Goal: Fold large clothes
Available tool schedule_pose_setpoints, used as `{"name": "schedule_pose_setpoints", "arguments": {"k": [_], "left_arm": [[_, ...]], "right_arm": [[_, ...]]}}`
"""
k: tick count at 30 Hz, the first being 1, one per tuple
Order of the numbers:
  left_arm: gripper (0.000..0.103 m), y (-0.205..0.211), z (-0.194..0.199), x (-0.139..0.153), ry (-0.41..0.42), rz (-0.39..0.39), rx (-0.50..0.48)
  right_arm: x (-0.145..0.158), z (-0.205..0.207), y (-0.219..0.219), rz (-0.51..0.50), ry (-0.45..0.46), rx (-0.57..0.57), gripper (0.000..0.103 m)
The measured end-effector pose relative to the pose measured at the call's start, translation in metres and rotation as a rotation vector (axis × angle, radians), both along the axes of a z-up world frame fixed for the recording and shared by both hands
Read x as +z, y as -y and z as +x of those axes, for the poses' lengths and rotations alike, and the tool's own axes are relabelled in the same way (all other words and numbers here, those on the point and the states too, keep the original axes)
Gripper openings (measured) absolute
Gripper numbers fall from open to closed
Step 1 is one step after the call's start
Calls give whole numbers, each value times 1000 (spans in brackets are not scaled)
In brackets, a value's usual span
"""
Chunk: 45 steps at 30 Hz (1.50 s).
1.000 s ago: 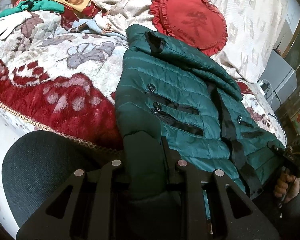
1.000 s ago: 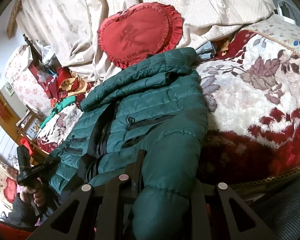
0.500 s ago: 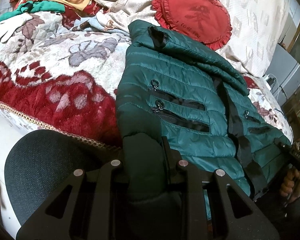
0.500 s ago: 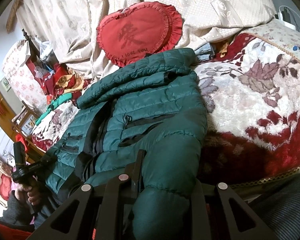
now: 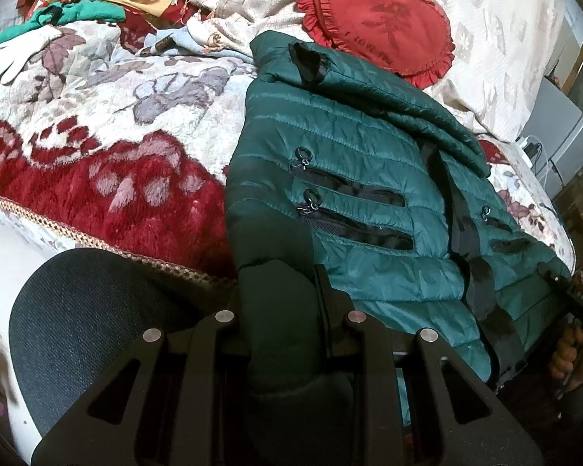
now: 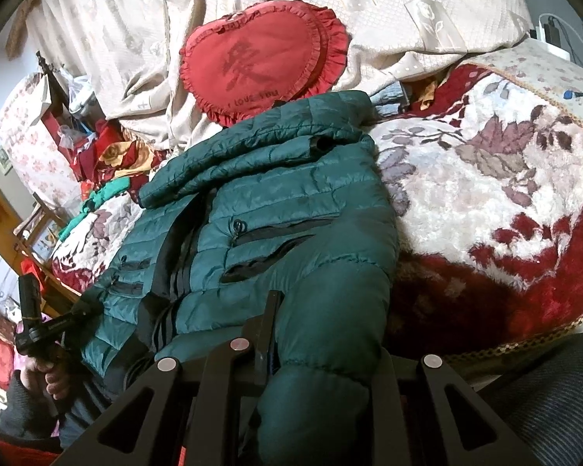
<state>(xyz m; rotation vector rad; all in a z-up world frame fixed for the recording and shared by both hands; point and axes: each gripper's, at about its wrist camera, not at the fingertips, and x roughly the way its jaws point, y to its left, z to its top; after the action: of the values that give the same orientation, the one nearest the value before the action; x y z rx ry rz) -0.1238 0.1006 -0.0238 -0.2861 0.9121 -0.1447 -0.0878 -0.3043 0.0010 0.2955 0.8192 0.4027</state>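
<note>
— What have your fingers got hold of?

— My left gripper (image 5: 281,310) is clenched on one bottom corner of the dark green quilted puffer jacket (image 5: 369,202); the padded fabric bulges up between its two black fingers. My right gripper (image 6: 322,353) is clenched tight on the opposite bottom corner, the cloth bunched in a thick roll between its fingers.

— And where does the rest of the jacket lie?

— It stretches away ahead of both pairs of fingers, front side up, on the plush red-and-cream floral blanket (image 5: 109,147). The black zip pockets (image 5: 353,209) sit just beyond my left fingertips, and the black front placket (image 6: 175,268) runs to the left of my right ones. A sleeve is folded across the far end, near the collar.

— Anything beyond it?

— A red heart-shaped cushion with a frilled edge (image 6: 264,66) touches the jacket's far end, resting against a cream patterned bedspread (image 6: 369,4). Well to the left of my left fingers lies a white glove (image 5: 15,58). Each camera catches the other hand (image 6: 52,378) gripping its handle at the frame's edge.
</note>
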Motion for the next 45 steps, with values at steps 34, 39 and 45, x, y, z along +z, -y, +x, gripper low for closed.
{"name": "schedule_pose_setpoints", "arguments": {"k": [34, 39, 45], "left_arm": [[16, -23, 8, 112, 265, -297, 114], [16, -18, 32, 131, 356, -272, 137], [16, -26, 58, 153, 421, -305, 199]], "right_arm": [[81, -13, 32, 113, 291, -89, 13], [95, 8, 27, 94, 329, -106, 13], [120, 40, 20, 69, 387, -152, 13]]}}
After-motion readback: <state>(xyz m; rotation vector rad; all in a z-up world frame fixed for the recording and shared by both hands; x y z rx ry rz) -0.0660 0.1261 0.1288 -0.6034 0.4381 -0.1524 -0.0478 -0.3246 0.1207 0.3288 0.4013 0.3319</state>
